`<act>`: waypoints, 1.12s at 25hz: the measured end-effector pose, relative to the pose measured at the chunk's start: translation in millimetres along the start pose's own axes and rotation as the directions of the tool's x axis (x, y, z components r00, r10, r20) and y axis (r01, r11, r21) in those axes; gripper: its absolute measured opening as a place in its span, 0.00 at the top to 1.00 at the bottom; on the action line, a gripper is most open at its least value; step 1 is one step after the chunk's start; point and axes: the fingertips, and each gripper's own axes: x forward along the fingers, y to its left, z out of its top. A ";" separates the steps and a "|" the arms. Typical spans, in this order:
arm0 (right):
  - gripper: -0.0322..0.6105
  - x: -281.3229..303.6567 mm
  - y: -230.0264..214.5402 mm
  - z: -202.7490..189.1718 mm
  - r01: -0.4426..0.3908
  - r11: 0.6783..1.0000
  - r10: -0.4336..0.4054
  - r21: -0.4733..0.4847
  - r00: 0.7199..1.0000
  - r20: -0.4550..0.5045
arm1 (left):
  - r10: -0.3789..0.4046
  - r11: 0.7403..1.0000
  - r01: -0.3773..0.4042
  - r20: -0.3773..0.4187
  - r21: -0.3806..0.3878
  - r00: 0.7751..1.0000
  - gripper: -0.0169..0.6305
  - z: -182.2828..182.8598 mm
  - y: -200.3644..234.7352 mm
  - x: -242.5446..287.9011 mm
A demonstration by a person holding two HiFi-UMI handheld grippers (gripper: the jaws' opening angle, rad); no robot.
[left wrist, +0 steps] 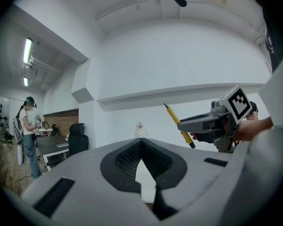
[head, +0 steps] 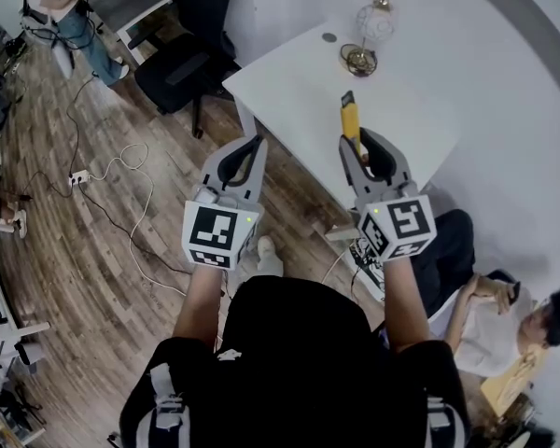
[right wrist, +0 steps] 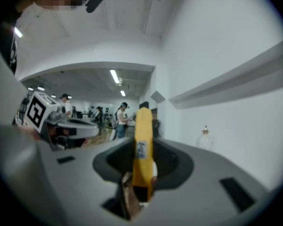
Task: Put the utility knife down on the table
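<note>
Right tongs [head: 358, 144], matte grey with black ribbed pads, sat closest to the lens and were clamped on the utility knife [head: 351, 117], a slim yellow bar with a dark tip and a small label on its flat side. Its rear part was pinched between the pads, and the rest stuck out past them. Its long axis ran along the tongs, pointing away from the person and tilted somewhat upward, dark tip leading, in the air over the near edge of the smooth white tabletop [head: 420, 101]. Left tongs [head: 253, 144], to the left of it, had their tips together with nothing between them. Far across the tabletop stood a clear glass ornament [head: 366, 34] on a brass-coloured base. Left of the tabletop, a black office chair [head: 179, 63] stood on the wood-plank floor [head: 93, 250].
</note>
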 end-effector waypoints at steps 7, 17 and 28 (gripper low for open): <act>0.74 48.2 -6.3 4.0 0.036 0.999 -0.036 0.001 0.999 -0.005 | -0.043 0.999 0.043 -0.001 0.011 0.999 0.95 -1.8 41.1 30.5; 0.74 99.9 -19.0 4.2 0.076 0.997 -0.075 0.009 0.997 -0.031 | -0.092 0.996 0.092 -0.018 -0.008 0.996 0.95 -9.4 81.6 66.1; 0.74 120.8 -37.4 -8.5 0.089 0.996 -0.087 0.024 0.994 -0.068 | -0.157 0.988 0.157 -0.045 -0.004 0.987 0.95 -21.9 78.0 102.9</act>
